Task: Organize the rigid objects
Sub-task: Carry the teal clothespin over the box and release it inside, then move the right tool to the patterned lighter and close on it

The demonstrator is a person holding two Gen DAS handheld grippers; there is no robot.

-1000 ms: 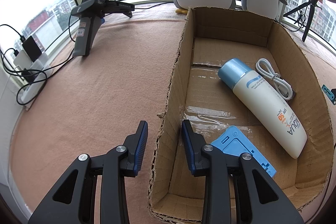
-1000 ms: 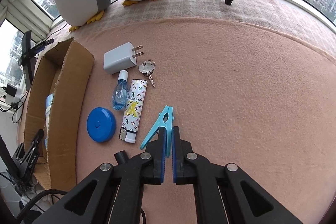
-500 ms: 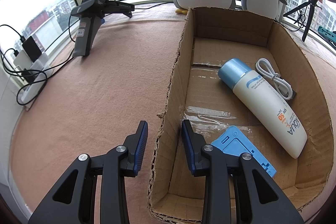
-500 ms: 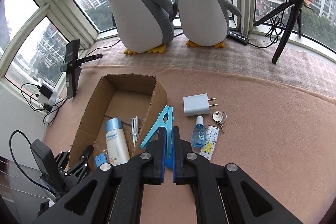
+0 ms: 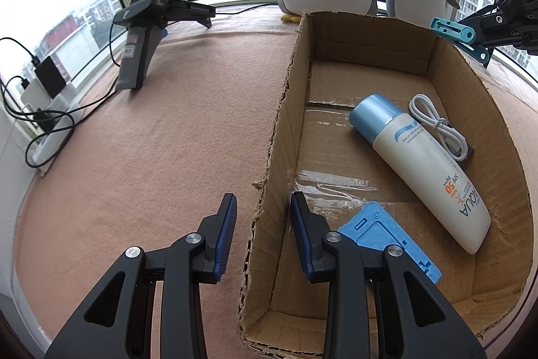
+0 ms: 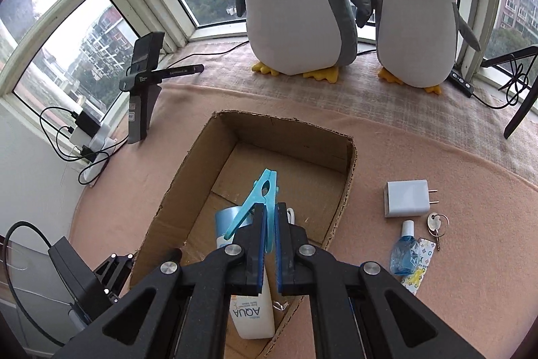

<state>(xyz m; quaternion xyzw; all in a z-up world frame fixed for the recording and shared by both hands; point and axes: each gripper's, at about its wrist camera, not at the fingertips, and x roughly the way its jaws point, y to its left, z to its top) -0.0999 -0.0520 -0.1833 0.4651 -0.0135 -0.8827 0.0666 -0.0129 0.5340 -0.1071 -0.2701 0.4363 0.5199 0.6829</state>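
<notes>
Teal clothespin (image 6: 260, 201) pinched by its rear in the closed right gripper (image 6: 267, 253), nose jutting up and forward at lower centre of the right wrist view, probably so as to drop cleanly into the cardboard box (image 6: 349, 177) beneath. Poised above the box beside the sunscreen bottle (image 6: 250, 308). Left gripper (image 5: 262, 232) open and empty at bottom centre, straddling the box's near wall, likely to steady it.

Left gripper (image 5: 262, 234) jaws straddle the cardboard box (image 5: 285, 123) wall (apart); sunscreen bottle (image 5: 427, 167) lies inside.
</notes>
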